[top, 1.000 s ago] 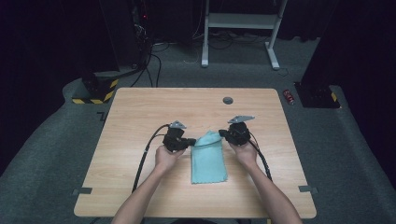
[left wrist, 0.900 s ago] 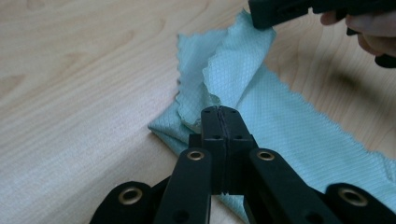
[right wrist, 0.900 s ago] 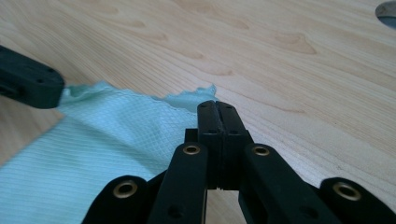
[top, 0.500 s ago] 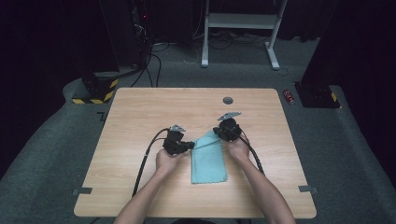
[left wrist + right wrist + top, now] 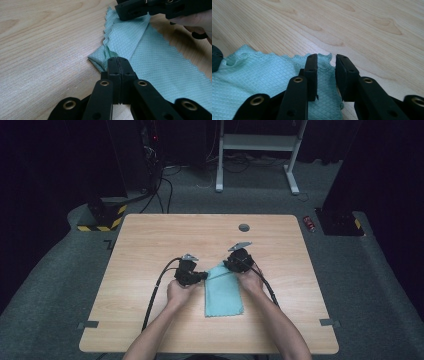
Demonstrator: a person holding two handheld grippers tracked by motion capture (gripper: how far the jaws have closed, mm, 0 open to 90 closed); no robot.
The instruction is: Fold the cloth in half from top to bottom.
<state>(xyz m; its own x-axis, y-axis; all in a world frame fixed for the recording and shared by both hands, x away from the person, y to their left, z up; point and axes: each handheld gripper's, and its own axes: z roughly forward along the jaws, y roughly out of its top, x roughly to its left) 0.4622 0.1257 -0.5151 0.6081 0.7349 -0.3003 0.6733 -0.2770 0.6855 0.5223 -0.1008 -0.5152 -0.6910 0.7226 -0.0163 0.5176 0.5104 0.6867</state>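
Note:
A teal cloth lies on the wooden table, its far end folded over. My left gripper is shut on the cloth's bunched left corner, its jaws pressed together on the fabric. My right gripper rests at the cloth's far scalloped edge. Its jaws have just been opening and stand apart, with the cloth's edge lying in the gap and no pad pressing it. The left gripper view also shows the right gripper over the fold.
A round dark grommet sits in the table near its far edge. Black cables trail from both grippers toward the person. On the floor beyond are a white desk frame and a small red object.
My right gripper moved left and down to the cloth's far edge and its jaws came apart. The left gripper kept its grip and stayed put.

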